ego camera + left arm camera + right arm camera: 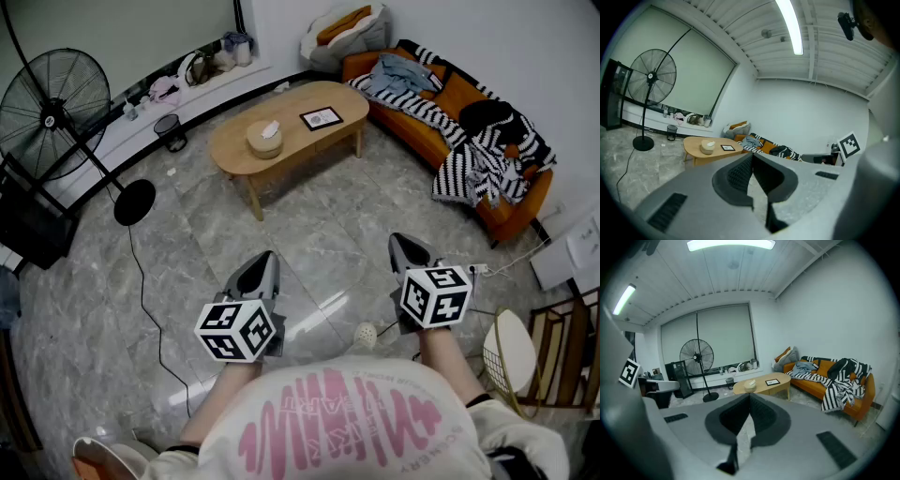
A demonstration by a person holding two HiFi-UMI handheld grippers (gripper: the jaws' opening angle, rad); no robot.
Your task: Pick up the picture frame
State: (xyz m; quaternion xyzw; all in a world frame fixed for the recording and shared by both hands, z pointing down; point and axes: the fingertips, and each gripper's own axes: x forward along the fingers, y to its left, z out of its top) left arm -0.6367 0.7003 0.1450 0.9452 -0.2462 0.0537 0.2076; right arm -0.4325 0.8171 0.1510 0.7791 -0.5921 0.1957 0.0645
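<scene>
Facing the small black-edged picture frame [322,118] from well back, both grippers clenched and empty.
A tall black pedestal fan [52,103] stands far ahead and left of the grey left gripper [265,258], whose jaws are pressed together on nothing. Well ahead of both grippers, the frame lies flat on the oval light-wood coffee table [234,150], just right of a round beige container [264,139] that crowds that side. The frame looks light, stiff and probably glazed, so fragile; pinching one raised edge seems best. The grey right gripper [405,242] is likewise closed on nothing, with the orange sofa [361,66] and its striped throws ahead to its right.
</scene>
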